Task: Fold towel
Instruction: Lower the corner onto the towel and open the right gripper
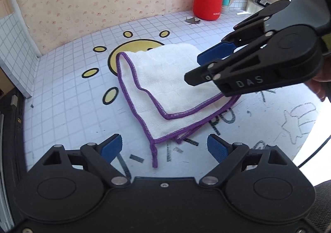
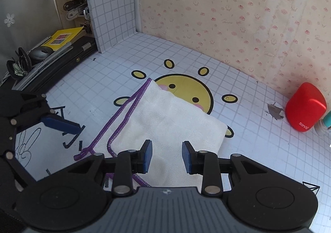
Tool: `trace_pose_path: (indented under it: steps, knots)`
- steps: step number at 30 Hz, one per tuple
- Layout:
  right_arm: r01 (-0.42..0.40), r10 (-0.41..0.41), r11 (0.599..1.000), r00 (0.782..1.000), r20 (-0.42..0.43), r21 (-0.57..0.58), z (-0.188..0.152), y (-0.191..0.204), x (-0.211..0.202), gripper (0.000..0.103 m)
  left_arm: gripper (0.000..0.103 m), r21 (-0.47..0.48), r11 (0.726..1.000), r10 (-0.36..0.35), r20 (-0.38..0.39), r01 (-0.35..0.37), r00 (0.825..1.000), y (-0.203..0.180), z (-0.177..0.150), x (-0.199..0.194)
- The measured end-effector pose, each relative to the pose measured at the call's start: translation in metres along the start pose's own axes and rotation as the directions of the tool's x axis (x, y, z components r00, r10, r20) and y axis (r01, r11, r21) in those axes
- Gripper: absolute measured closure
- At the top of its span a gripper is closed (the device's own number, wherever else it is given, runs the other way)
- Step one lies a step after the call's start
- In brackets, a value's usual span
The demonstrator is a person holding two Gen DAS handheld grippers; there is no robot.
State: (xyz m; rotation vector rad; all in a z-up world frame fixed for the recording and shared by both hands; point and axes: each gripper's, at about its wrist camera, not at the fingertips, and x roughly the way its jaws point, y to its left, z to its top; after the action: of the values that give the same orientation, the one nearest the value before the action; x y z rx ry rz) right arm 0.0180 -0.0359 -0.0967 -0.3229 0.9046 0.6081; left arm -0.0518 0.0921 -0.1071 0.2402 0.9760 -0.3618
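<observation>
A white towel (image 1: 165,88) with purple edging lies folded on the grid-patterned table mat (image 1: 62,98), partly covering a yellow smiling sun print (image 2: 186,88). Its layered hemmed corners point toward my left gripper (image 1: 164,147), which stands open just short of the near corner with nothing between its blue pads. My right gripper (image 1: 193,69) hovers over the towel's right side. In the right wrist view the right gripper (image 2: 167,156) is open above the towel (image 2: 165,121), with cloth showing through the gap. One blue finger (image 2: 60,124) of the left gripper shows at the left.
A red speaker (image 1: 206,5) (image 2: 305,113) stands at the back by the pink wall, with a teal bottle (image 1: 226,1) beside it and a torn spot (image 2: 275,112) in the mat nearby. A grid-covered partition (image 2: 111,17) and black clutter (image 2: 51,55) border the left side.
</observation>
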Motion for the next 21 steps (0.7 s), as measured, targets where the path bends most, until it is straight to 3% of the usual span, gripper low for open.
trace_pose_path:
  steps: [4, 9, 17, 21]
  knots:
    - [-0.092, 0.091, 0.993, 0.996, -0.016, -0.074, 0.0, 0.013, -0.001, 0.073, 0.013, 0.013, 1.0, 0.021, -0.007, -0.021, 1.0, 0.003, -0.002, 0.002]
    - [-0.132, 0.127, 0.98, 0.991, -0.042, -0.147, 0.004, 0.029, 0.009, 0.073, 0.013, 0.047, 0.998, 0.046, -0.008, -0.046, 0.999, 0.005, 0.001, 0.002]
    - [-0.114, 0.094, 0.952, 0.992, -0.086, -0.284, 0.008, 0.048, 0.03, 0.074, 0.013, 0.159, 0.987, 0.0, -0.009, 0.002, 1.0, 0.002, 0.002, 0.004]
    - [-0.117, 0.09, 0.949, 0.99, -0.105, -0.294, 0.007, 0.049, 0.038, 0.074, 0.013, 0.179, 0.984, -0.009, -0.022, 0.013, 1.0, 0.001, 0.003, 0.006]
